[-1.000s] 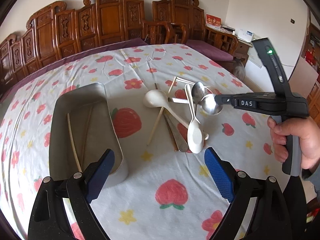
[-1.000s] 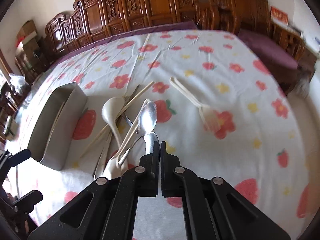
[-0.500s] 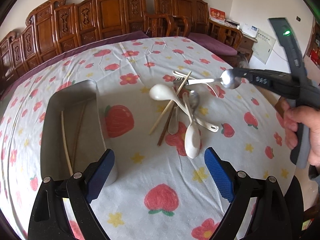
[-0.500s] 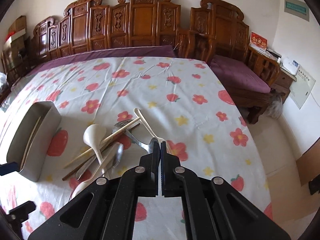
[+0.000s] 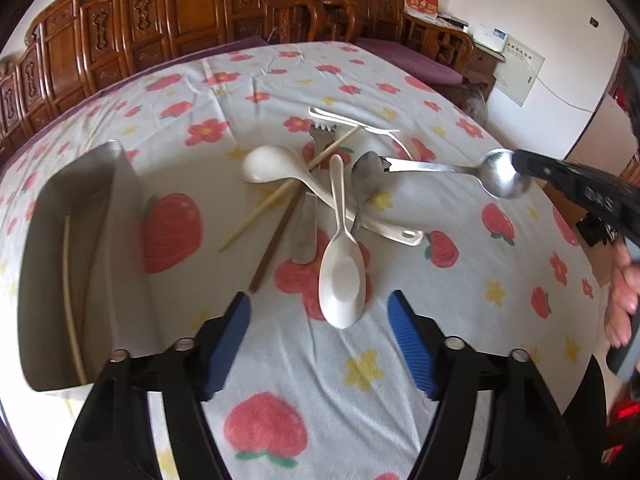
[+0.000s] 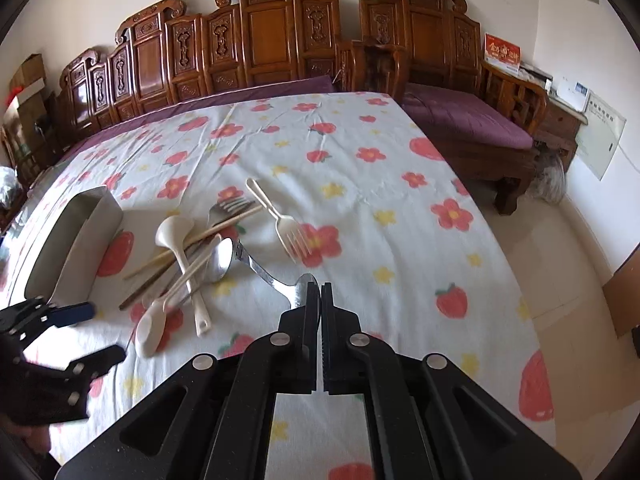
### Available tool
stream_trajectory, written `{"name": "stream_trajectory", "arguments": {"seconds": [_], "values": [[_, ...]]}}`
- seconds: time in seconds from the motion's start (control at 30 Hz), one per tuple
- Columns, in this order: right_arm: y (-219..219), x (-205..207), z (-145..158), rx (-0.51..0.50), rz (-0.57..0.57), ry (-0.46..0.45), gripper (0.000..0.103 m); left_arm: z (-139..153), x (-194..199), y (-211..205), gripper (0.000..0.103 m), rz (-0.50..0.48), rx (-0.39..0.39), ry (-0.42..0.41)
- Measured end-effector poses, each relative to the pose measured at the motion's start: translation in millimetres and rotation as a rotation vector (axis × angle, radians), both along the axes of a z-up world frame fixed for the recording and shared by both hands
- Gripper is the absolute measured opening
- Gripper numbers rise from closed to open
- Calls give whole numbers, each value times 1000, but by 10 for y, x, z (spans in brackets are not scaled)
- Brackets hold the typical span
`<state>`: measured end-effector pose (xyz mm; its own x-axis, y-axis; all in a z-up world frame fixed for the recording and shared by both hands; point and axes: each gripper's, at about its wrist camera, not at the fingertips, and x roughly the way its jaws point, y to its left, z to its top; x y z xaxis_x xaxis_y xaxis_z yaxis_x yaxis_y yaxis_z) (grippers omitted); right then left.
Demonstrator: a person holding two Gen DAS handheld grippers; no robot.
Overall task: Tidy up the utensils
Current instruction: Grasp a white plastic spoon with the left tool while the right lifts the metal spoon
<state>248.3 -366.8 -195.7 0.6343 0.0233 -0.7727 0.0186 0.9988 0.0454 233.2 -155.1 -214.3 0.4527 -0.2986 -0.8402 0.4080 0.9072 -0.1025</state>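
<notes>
My right gripper (image 6: pixel 321 292) is shut on the bowl of a metal spoon (image 5: pixel 500 178), held above the table to the right of the pile; its handle (image 6: pixel 260 270) points back toward the pile. My left gripper (image 5: pixel 320 324) is open and empty, low over the cloth just in front of a white spoon (image 5: pixel 342 280). The pile holds a white ladle (image 5: pixel 272 166), a second metal spoon (image 5: pixel 366 170), chopsticks (image 5: pixel 280 196), a metal fork (image 6: pixel 224 208) and a white fork (image 6: pixel 286 232). A metal tray (image 5: pixel 48 208) at the left holds chopsticks (image 5: pixel 70 300).
The table wears a white cloth with flowers and strawberries (image 6: pixel 360 152). Carved wooden chairs (image 6: pixel 260 40) line the far side. The table's right edge drops to a tiled floor (image 6: pixel 560 260), with a purple-cushioned bench (image 6: pixel 460 120) beyond.
My right gripper has lifted the metal spoon out of the pile and carried it right, away from the pile. My left gripper has moved closer to the white spoon.
</notes>
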Motion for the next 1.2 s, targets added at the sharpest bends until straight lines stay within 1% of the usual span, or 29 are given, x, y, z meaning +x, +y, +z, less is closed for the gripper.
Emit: {"name": "stream_trajectory", "arguments": {"seconds": [0.13, 0.3, 0.43, 0.5, 0.53, 0.57, 0.63, 0.77, 0.87, 0.93, 1.07, 1.17, 1.2], "values": [[-34, -62, -74, 14, 6, 11, 2, -115, 115, -58, 53, 6, 12, 30], [-68, -64, -151, 26, 6, 29, 2, -223, 221, -116, 52, 9, 10, 61], [-84, -60, -188, 40, 17, 48, 2, -236, 216, -169, 51, 14, 32, 42], [-80, -52, -203, 49, 25, 60, 2, -240, 201, -192, 41, 16, 44, 29], [-65, -48, -216, 46, 35, 69, 2, -238, 194, -202, 32, 15, 52, 23], [-54, -41, -233, 43, 44, 80, 2, -236, 184, -212, 30, 12, 61, 20], [-18, -38, -299, 39, 70, 114, 2, -226, 177, -208, 29, 7, 49, 30], [1, -34, -397, 39, 111, 172, 3, -201, 143, -183, 29, 11, 51, 35], [-24, -40, -390, 66, 116, 182, 3, -137, 78, -152, 29, 16, 56, 15], [-41, -37, -406, 84, 127, 201, 4, -82, 23, -143, 29, 17, 64, -9], [-89, -26, -396, 115, 143, 193, 6, 48, -105, -118, 29, 9, 76, -62], [-137, 18, -411, 126, 144, 186, 6, 120, -171, -74, 29, 9, 75, -79], [-152, 36, -416, 128, 144, 184, 11, 139, -188, -55, 29, 9, 71, -80]]}}
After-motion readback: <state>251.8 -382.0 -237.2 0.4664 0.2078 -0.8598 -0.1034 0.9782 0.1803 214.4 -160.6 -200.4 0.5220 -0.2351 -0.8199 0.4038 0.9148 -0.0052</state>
